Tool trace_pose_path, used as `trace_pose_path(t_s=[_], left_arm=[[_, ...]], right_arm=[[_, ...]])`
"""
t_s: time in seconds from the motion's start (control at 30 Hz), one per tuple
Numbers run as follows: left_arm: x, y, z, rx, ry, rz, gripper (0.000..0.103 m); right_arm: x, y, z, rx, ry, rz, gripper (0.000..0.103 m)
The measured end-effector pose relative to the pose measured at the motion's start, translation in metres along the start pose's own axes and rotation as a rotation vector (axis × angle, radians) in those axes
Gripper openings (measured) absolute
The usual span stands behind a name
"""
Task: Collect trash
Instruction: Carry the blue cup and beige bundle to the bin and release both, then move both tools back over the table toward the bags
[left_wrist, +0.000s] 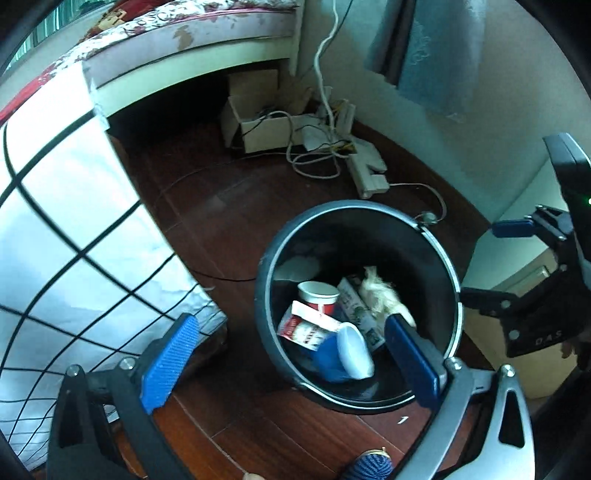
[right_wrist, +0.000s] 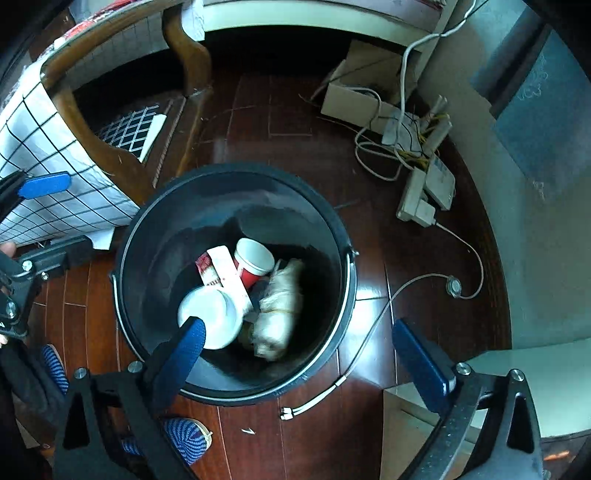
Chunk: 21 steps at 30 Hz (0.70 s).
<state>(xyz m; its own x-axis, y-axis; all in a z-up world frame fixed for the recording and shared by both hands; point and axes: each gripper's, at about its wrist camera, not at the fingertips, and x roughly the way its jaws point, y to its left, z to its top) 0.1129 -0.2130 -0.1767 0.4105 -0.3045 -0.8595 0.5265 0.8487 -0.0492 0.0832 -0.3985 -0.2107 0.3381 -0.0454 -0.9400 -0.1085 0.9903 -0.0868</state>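
Note:
A black trash bin (left_wrist: 266, 280) stands on the dark wood floor; it also shows in the right wrist view (right_wrist: 147, 236). Inside lie a red paper cup (left_wrist: 318, 295) (right_wrist: 255, 260), a blue cup with a white rim (left_wrist: 347, 354) (right_wrist: 212, 317), a red-and-white carton (left_wrist: 306, 328) (right_wrist: 218, 269) and a crumpled whitish wad (left_wrist: 380, 295) (right_wrist: 280, 306). My left gripper (left_wrist: 291, 358) is open and empty above the bin's near rim. My right gripper (right_wrist: 306, 343) is open and empty over the bin; it also shows in the left wrist view (left_wrist: 498, 262).
A chair draped in white grid cloth (left_wrist: 74, 221) (right_wrist: 55, 155) stands left of the bin. A cardboard box (left_wrist: 258, 125) (right_wrist: 354, 99), a power strip (left_wrist: 369, 173) (right_wrist: 417, 199) and tangled cables (right_wrist: 376, 155) lie beyond it. A cable (right_wrist: 373, 328) runs by the bin. Blue striped slippers (right_wrist: 184, 439) are near.

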Motion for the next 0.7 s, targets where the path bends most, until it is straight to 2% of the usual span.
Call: trace_pose_path(t_s=[0.23,0.7], left_arm=[[-0.003,0.005,-0.001,-0.018,-0.021,0.062,0.102],[-0.035,0.008,-0.001,-0.017,-0.065,0.081,0.102]], right_arm=[[-0.006,0.015,-0.001,-0.025,-0.004,-0.003,0.102],[-0.040,0.031,0.006,-0.023,-0.096,-0.017,0.102]])
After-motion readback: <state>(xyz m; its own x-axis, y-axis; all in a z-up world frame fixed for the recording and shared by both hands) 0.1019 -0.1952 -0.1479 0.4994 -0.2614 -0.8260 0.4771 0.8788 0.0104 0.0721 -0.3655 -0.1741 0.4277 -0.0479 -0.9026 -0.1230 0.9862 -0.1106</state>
